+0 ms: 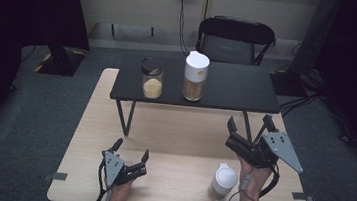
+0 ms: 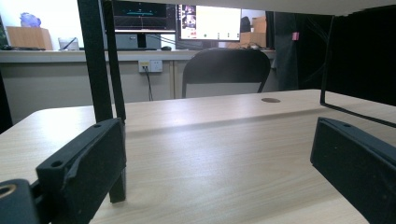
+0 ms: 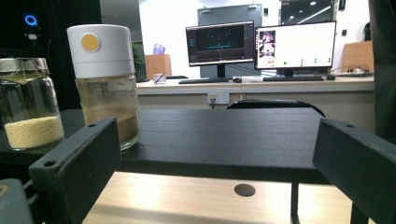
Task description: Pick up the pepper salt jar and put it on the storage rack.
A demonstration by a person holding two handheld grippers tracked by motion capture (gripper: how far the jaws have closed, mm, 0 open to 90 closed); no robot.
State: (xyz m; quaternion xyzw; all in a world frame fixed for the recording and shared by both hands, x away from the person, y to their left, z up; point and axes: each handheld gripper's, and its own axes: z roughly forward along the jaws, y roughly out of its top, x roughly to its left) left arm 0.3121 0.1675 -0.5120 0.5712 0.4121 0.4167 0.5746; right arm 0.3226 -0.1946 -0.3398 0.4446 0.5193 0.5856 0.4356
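Jaws of matte black plastic stand wide apart on both tools, and nothing sits between them. Right gripper (image 1: 247, 123), topped by a flat grey three-cornered plate, hovers above the near right part of the pale wood-grain table (image 1: 173, 130), its blocky fingers aimed at the raised shelf. Just beside the wrist holding it, on the tabletop, stands a small round jar with a white cap (image 1: 221, 182), its clear glass showing a tan filling. Left gripper (image 1: 131, 151) rests low near the front left of the table, held in the person's left hand (image 1: 117, 194); its own camera looks along the smooth laminate under the shelf.

Farther out, the black shelf (image 1: 228, 88) is a thin, dull slab on slim metal legs. On it stands the tall jar (image 3: 105, 84), a glass cylinder with a broad white lid bearing a round yellow dot, filled partway with brownish powder. Just beside it is the shorter open jar (image 3: 29, 102), clear glass with pale yellow grains at the bottom and a dark rim. Behind the shelf stands a black folding chair (image 1: 236, 38).
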